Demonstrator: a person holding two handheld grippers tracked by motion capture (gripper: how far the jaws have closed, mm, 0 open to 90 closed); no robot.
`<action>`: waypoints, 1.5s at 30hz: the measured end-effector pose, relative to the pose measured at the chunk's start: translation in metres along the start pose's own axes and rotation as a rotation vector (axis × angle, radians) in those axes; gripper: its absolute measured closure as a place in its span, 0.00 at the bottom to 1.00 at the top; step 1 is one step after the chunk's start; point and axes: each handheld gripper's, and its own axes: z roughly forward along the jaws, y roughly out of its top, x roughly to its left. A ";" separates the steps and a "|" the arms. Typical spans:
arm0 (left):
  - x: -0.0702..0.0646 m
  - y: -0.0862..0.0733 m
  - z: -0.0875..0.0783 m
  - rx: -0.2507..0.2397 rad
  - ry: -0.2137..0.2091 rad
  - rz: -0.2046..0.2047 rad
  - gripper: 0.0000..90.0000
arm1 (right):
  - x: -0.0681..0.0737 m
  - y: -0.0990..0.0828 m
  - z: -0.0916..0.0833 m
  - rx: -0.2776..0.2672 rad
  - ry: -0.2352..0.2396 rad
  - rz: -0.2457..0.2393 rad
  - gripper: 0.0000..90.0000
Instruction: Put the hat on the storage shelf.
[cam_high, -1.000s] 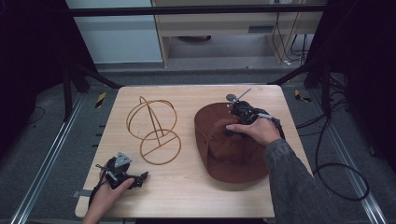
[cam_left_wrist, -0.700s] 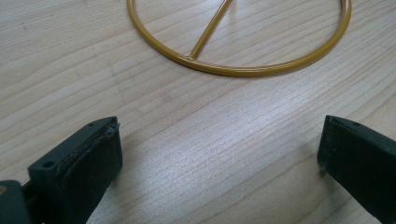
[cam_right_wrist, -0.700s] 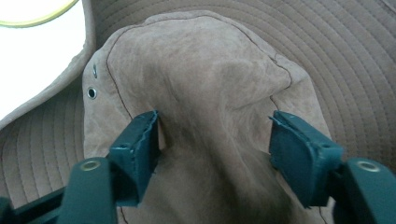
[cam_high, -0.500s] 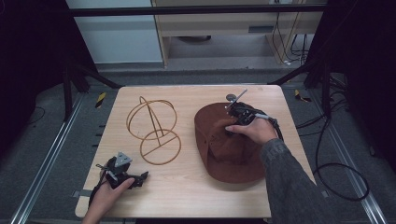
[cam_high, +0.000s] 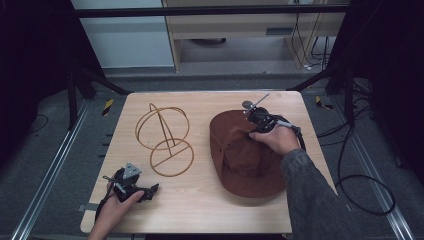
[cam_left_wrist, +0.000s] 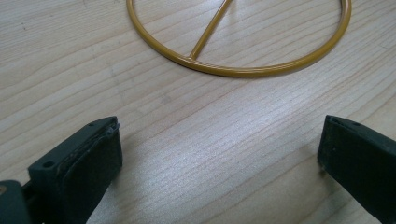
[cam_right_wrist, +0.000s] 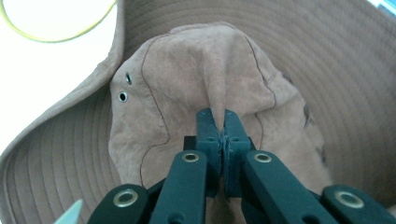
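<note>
A brown wide-brimmed hat (cam_high: 245, 165) lies on the right half of the wooden table (cam_high: 200, 215). In the right gripper view my right gripper (cam_right_wrist: 220, 114) has just closed its jaws, and they pinch a raised fold of the hat's crown (cam_right_wrist: 187, 70). From above, that gripper (cam_high: 247, 131) sits at the hat's far edge under the person's hand. A gold wire hat stand (cam_high: 162, 132) stands left of the hat. My left gripper (cam_high: 152, 190) rests near the table's front left corner. Its jaws (cam_left_wrist: 219, 140) stand wide open over bare wood, just short of the stand's base ring (cam_left_wrist: 243, 70).
Dark frame legs and cables surround the table on the floor. A cable trails from the right gripper off the table's right side. Bare wood lies between the stand and the front edge.
The right gripper's jaws have closed on the hat's crown; the right hand shifted only slightly. The left hand and the stand have stayed put.
</note>
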 end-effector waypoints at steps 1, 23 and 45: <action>0.000 0.000 0.000 0.000 0.000 0.001 0.00 | 0.001 0.000 -0.003 -0.008 -0.007 -0.006 0.99; 0.000 0.000 0.000 0.003 0.002 -0.003 0.00 | 0.047 0.034 -0.125 -0.260 -0.025 -0.087 0.99; 0.000 0.000 0.000 0.000 0.003 -0.003 0.00 | 0.097 0.072 -0.178 -0.483 -0.005 -0.159 0.99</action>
